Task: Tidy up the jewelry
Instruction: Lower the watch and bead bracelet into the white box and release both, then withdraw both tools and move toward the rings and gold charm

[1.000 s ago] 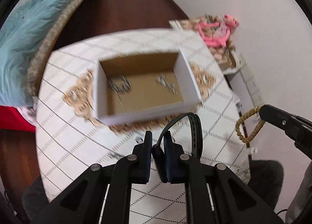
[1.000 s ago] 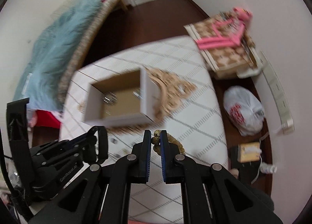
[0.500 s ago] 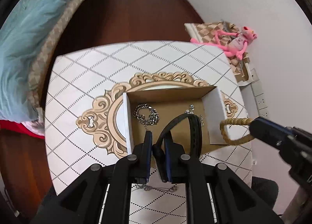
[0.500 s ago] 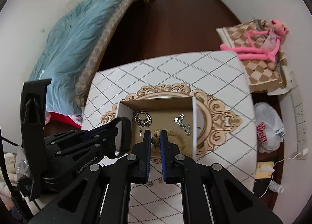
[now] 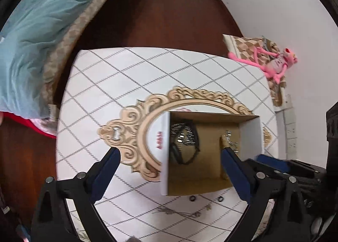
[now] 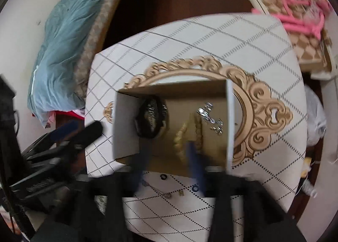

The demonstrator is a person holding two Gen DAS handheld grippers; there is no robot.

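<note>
An open cardboard box stands on the white diamond-patterned table. Inside it a black bracelet lies loose over a silver chain, free of any pad. A gold beaded bracelet lies on the box floor beside more silver jewelry. My left gripper hovers over the box, its jaws opening wide with nothing pressed between them. My right gripper is blurred above the box's near edge, jaws opening, and the beaded bracelet sits just past its fingertips.
Small rings and a thin chain lie on the table in front of the box. A bed with a blue blanket is at the left. A pink plush toy lies on a checkered box at the right.
Both grippers came over the box and their jaws parted. The black bracelet left the left gripper and the beaded bracelet left the right one; both now lie in the box.
</note>
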